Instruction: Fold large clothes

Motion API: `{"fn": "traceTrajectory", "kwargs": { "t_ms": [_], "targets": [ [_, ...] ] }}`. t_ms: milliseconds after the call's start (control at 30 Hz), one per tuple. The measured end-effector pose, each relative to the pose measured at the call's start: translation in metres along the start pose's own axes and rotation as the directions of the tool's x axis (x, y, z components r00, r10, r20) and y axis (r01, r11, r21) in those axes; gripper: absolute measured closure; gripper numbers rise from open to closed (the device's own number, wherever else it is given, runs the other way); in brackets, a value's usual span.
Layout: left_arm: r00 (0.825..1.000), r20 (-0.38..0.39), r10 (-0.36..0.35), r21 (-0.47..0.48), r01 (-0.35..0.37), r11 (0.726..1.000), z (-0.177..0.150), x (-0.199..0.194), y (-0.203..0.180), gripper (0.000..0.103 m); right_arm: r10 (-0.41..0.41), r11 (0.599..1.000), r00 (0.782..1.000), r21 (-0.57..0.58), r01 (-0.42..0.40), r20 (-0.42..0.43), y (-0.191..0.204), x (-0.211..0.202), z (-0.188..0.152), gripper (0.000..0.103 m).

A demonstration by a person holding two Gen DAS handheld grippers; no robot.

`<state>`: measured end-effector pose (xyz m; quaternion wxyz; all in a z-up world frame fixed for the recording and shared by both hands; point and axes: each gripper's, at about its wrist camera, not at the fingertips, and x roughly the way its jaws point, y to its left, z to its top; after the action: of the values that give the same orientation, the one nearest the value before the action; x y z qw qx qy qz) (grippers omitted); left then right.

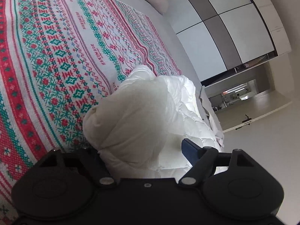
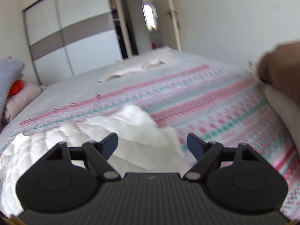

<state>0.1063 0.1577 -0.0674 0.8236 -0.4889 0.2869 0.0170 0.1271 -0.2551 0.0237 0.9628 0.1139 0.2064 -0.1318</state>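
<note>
A white quilted garment [image 1: 189,101] lay heaped on the near edge of the bed, on top of a red, green and white patterned bedspread [image 1: 56,60] printed with the word "HANDMADE". In the left wrist view a cream fabric roll [image 1: 127,127] bulged up between the spread fingers of the left gripper [image 1: 144,153]; its right pad [image 1: 189,150] stood clear of the cloth, the left pad was hidden behind the roll, so I could not tell whether anything was pinched. The right gripper [image 2: 152,146] hovered above the white heap [image 2: 93,131] with its jaws wide apart and nothing between them. Far across the bed, pillows [image 2: 20,95] were stacked at the left, before a sliding-door wardrobe [image 2: 71,33].
</note>
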Motion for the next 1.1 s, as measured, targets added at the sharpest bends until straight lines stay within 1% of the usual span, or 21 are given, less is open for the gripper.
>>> {"fn": "traceTrajectory", "kwargs": {
  "t_ms": [33,100,167,233,267,300,333,400,467,500,533,600,700,767,833,867,933,1000,1033,1067,1100],
  "targets": [
    [0.999,0.019,0.034,0.010,-0.034,0.999,-0.002,0.002,-0.003,0.035,0.032,0.999,0.999,-0.030,-0.032,0.019,0.013,0.002,-0.001,0.023],
    [0.995,0.047,0.083,0.025,-0.084,0.996,-0.004,0.007,-0.006,0.053,0.122,0.988,0.991,-0.104,-0.116,0.053,0.040,0.005,-0.006,0.025],
    [0.993,0.063,0.104,0.036,-0.107,0.994,-0.004,0.008,-0.007,0.059,0.223,0.961,0.973,-0.181,-0.209,0.065,0.066,0.009,-0.012,0.036],
    [0.991,0.083,0.108,0.069,-0.113,0.991,-0.006,0.007,-0.011,0.066,0.341,0.916,0.939,-0.235,-0.325,0.033,0.086,0.014,-0.017,0.055],
    [0.990,0.093,0.103,0.089,-0.112,0.990,-0.008,0.004,-0.014,0.069,0.401,0.888,0.916,-0.245,-0.390,-0.005,0.095,0.020,-0.018,0.061],
    [0.990,0.104,0.097,0.116,-0.109,0.987,-0.009,0.003,-0.018,0.072,0.437,0.867,0.898,-0.246,-0.434,-0.044,0.103,0.027,-0.020,0.072],
    [0.989,0.116,0.088,0.143,-0.104,0.984,-0.009,0.001,-0.022,0.073,0.450,0.856,0.890,-0.250,-0.452,-0.071,0.109,0.032,-0.022,0.078],
    [0.987,0.142,0.070,0.191,-0.097,0.977,-0.009,-0.006,-0.028,0.076,0.451,0.846,0.886,-0.267,-0.462,-0.105,0.119,0.044,-0.027,0.082],
    [0.984,0.176,0.039,0.252,-0.084,0.964,-0.011,-0.015,-0.035,0.078,0.445,0.845,0.885,-0.264,-0.466,-0.140,0.124,0.055,-0.030,0.083],
    [0.980,0.197,0.017,0.290,-0.074,0.954,-0.012,-0.021,-0.040,0.079,0.447,0.844,0.879,-0.247,-0.475,-0.163,0.124,0.062,-0.031,0.083],
    [0.975,0.221,-0.015,0.336,-0.062,0.940,-0.013,-0.027,-0.046,0.079,0.453,0.844,0.870,-0.219,-0.489,-0.196,0.126,0.068,-0.031,0.083],
    [0.960,0.262,-0.098,0.440,-0.028,0.898,-0.019,-0.039,-0.060,0.080,0.475,0.841,0.840,-0.146,-0.521,-0.261,0.125,0.080,-0.032,0.083],
    [0.932,0.274,-0.236,0.584,0.033,0.811,-0.031,-0.056,-0.079,0.080,0.529,0.827,0.777,0.004,-0.562,-0.342,0.120,0.096,-0.034,0.083],
    [0.915,0.261,-0.309,0.649,0.071,0.758,-0.037,-0.059,-0.090,0.080,0.569,0.811,0.732,0.108,-0.575,-0.376,0.117,0.106,-0.036,0.084],
    [0.900,0.229,-0.371,0.689,0.119,0.715,-0.043,-0.061,-0.100,0.080,0.611,0.787,0.681,0.217,-0.577,-0.405,0.115,0.113,-0.039,0.084],
    [0.894,0.207,-0.397,0.700,0.148,0.698,-0.045,-0.060,-0.105,0.080,0.630,0.773,0.655,0.266,-0.575,-0.416,0.115,0.116,-0.041,0.085],
    [0.885,0.162,-0.436,0.718,0.197,0.667,-0.050,-0.055,-0.114,0.080,0.659,0.749,0.610,0.312,-0.585,-0.439,0.118,0.117,-0.047,0.086],
    [0.884,0.109,-0.454,0.740,0.233,0.631,-0.058,-0.047,-0.123,0.079,0.690,0.719,0.559,0.343,-0.605,-0.460,0.123,0.116,-0.052,0.086],
    [0.885,0.092,-0.456,0.750,0.240,0.617,-0.062,-0.042,-0.126,0.079,0.703,0.705,0.538,0.356,-0.613,-0.466,0.124,0.116,-0.055,0.087],
    [0.886,0.082,-0.457,0.762,0.240,0.602,-0.066,-0.036,-0.129,0.079,0.713,0.694,0.524,0.368,-0.618,-0.466,0.124,0.116,-0.056,0.088],
    [0.884,0.077,-0.462,0.773,0.239,0.588,-0.069,-0.032,-0.132,0.079,0.718,0.691,0.519,0.383,-0.613,-0.463,0.121,0.117,-0.056,0.091]
  ]
}}
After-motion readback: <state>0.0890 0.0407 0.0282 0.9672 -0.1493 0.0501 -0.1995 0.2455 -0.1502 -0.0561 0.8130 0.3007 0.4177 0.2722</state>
